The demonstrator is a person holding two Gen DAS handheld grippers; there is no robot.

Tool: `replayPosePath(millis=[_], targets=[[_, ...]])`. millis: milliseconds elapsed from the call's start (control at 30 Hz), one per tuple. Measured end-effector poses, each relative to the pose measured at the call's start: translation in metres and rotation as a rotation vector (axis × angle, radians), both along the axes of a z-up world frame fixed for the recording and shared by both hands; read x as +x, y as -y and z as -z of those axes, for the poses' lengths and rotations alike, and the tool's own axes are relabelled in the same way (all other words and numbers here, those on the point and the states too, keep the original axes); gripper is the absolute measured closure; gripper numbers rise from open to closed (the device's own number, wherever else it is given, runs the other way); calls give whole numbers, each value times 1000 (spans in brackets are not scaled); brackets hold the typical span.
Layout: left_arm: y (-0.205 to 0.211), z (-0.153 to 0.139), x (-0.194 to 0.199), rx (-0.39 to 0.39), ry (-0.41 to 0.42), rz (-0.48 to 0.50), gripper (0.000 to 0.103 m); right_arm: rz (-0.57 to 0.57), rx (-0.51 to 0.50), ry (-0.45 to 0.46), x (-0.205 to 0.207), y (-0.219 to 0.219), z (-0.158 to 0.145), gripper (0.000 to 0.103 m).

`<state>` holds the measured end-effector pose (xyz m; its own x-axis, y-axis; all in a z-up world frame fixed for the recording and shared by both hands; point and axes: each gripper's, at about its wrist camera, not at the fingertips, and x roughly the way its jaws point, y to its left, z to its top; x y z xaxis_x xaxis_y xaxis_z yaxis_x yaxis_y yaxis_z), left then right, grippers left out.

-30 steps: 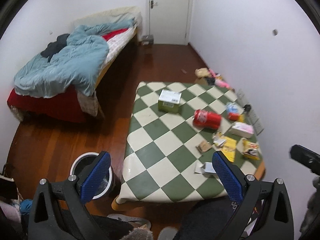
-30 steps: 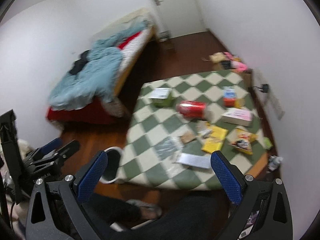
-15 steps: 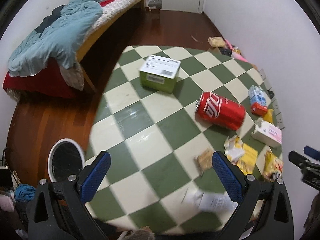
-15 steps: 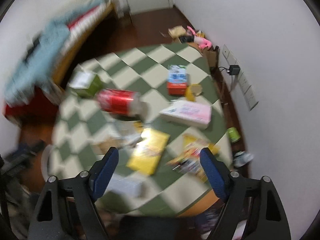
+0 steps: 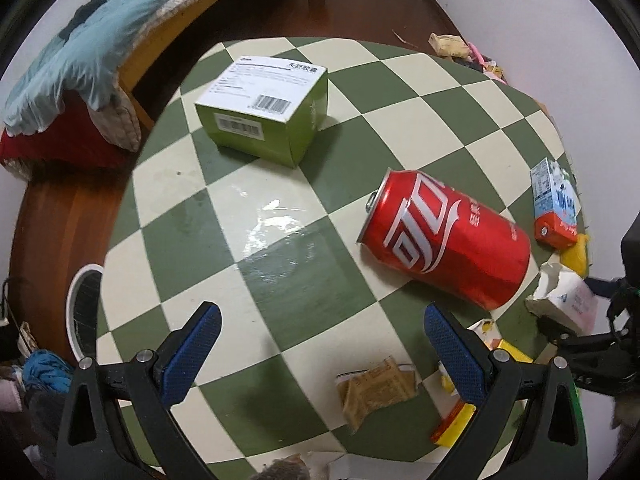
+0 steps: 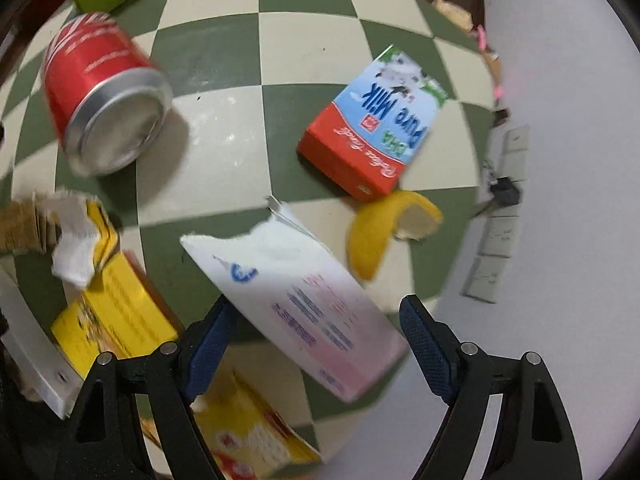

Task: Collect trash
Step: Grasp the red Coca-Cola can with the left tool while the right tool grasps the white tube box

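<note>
Trash lies on a green-and-cream checkered table. A red cola can lies on its side, also in the right wrist view. A green box stands at the far side. My left gripper is open above the table, near a brown wrapper. My right gripper is open, its jaws on either side of a torn white-and-pink carton without touching it. A milk carton and a banana peel lie beyond.
A white-rimmed bin stands on the wooden floor left of the table. A bed with a blue duvet is at the back left. Yellow packets lie left of the right gripper. The white wall is close on the right.
Both grippers have moved down and forward, close over the table. The right gripper now straddles the torn white-and-pink carton. Both stayed open.
</note>
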<state>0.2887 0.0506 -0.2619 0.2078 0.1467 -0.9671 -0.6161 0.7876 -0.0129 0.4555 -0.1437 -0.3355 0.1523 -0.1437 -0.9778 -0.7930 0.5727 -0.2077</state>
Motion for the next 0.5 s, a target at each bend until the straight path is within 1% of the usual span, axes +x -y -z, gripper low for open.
replayPosePath(millis=[67,167,233,267,333,400,500], targets=[[-2,-1,4,-28,4,-11,0,28,32,-3,3,3,-1,23],[-8,-4,12,-108,32,-62,0,105,77,-31,7,9,-7,30],[-15,-3,18,-184,47,-127,0,240,108,-69,15,22,-10,35],[-18,-1,22,-224,46,-160,0,322,143,-101,20,31,-13,36],[-22,7,31,-318,41,-225,0,387,177,-103,25,38,-15,36],[-25,17,42,-413,40,-280,0,455,184,-99,29,45,-14,36],[-27,29,57,-494,34,-334,2,510,197,-104,35,51,-11,35]])
